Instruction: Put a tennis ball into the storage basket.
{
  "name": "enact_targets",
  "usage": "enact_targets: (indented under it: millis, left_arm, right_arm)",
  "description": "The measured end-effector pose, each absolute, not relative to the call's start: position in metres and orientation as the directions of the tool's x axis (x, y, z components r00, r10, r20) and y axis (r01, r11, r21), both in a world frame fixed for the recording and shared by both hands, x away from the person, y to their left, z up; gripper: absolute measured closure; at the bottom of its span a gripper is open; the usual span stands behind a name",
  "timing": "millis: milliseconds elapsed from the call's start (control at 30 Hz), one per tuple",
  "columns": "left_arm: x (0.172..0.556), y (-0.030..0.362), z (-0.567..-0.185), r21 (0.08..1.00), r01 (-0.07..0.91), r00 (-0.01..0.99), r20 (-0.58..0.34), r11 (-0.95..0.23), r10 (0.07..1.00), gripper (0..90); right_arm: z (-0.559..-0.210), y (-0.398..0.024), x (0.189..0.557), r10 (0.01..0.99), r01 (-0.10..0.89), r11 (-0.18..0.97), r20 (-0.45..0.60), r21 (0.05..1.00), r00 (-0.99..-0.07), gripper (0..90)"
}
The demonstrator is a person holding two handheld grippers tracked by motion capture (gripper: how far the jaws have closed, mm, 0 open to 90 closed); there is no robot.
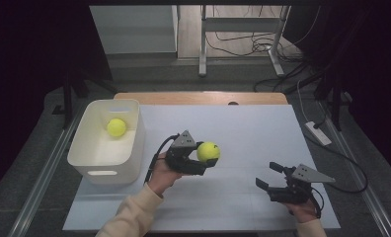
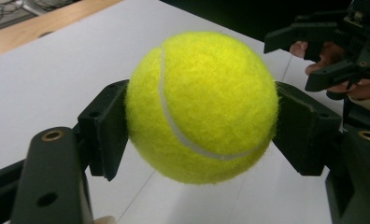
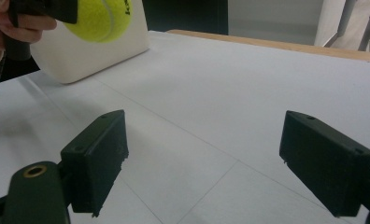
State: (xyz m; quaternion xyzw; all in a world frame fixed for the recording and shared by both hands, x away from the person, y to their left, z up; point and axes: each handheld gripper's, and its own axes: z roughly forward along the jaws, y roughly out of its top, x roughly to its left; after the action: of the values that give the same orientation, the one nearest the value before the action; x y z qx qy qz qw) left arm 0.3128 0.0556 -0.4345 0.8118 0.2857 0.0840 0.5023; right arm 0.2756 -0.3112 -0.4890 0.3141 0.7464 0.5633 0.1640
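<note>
My left gripper (image 1: 207,157) is shut on a yellow tennis ball (image 1: 208,152), held above the middle of the white table (image 1: 253,133). In the left gripper view both black pads (image 2: 109,128) press the sides of the ball (image 2: 202,105). A second tennis ball (image 1: 116,127) lies inside the white bin (image 1: 129,158) at the left. My right gripper (image 1: 268,176) rests low near the table's front right, open, with nothing between its fingers (image 3: 99,156). The right gripper view shows the held ball (image 3: 99,18) up at the top left, in front of the bin (image 3: 103,56).
A wooden strip (image 1: 203,98) runs along the table's far edge. Beyond it stand a metal frame (image 1: 243,29) and loose cables (image 1: 253,47) on the floor. A power strip (image 1: 318,132) lies off the table's right side.
</note>
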Motion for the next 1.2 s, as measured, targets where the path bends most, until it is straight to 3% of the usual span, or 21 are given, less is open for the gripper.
enact_targets:
  millis: [1200]
  left_arm:
    - [0.313, 0.095, -0.412, 0.89, 0.376, 0.761, -0.137, -0.259, 0.634, 27.5]
  right_arm:
    - [-0.49, -0.311, 0.276, 0.657, 0.286, 0.173, 0.106, 0.942, -0.747, 15.4]
